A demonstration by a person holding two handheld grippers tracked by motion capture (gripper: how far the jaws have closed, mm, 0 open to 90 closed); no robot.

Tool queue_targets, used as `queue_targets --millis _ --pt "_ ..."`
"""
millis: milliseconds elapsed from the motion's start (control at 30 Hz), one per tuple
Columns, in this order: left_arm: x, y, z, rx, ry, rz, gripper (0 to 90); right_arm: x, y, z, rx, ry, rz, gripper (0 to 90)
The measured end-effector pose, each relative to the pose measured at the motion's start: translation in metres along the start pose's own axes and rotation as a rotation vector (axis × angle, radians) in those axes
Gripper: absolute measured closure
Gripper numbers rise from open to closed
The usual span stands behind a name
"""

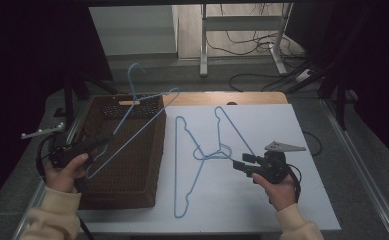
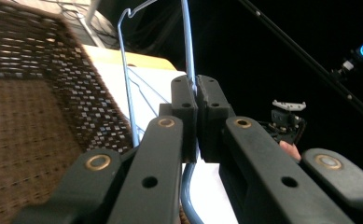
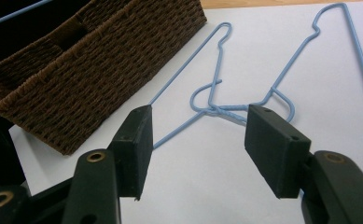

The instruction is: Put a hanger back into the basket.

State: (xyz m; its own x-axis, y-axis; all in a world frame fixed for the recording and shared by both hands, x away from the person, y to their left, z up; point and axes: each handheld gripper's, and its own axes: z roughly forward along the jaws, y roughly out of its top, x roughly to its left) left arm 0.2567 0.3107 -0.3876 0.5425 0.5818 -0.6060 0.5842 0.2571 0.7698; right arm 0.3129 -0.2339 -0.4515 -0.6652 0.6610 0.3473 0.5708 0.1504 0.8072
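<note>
Left tongs [image 1: 109, 137] clamping raised hanger [image 1: 132, 112]

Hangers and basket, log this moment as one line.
left tongs: shut on raised hanger over basket | right tongs: open, facing two table hangers

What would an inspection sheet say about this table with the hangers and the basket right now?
Surface: white tabletop, wooden edge at the back.
Job's things: held blue hanger above the wicker basket; two blue hangers lying on the table, hooks interlocked.
Clutter: nothing seen.
Grippers: left gripper shut on the held hanger; right gripper open, fingers facing the hooks.
Cables: floor cables behind the table.
Surroundings: dark curtains, metal stand.
</note>
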Motion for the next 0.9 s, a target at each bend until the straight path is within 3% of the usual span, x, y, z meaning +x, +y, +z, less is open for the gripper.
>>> queue_targets --millis 233,433,667,900 --pt "0.016 -0.004 -0.030 -0.032 0.027 -0.019 87.1 0.000 0.000 0.001 0.002 -0.002 -0.001 42.2" --pt "0.035 -0.011 -0.042 -0.022 0.036 -0.038 87.1 0.000 -0.001 0.002 0.007 -0.003 0.001 42.2" --pt "0.058 -0.021 -0.039 0.013 0.060 -0.092 87.1 0.000 -0.001 0.004 0.010 -0.003 0.002 42.2" --pt "0.072 -0.023 -0.031 0.067 0.086 -0.123 87.1 0.000 -0.001 0.004 0.014 -0.006 0.000 42.2"
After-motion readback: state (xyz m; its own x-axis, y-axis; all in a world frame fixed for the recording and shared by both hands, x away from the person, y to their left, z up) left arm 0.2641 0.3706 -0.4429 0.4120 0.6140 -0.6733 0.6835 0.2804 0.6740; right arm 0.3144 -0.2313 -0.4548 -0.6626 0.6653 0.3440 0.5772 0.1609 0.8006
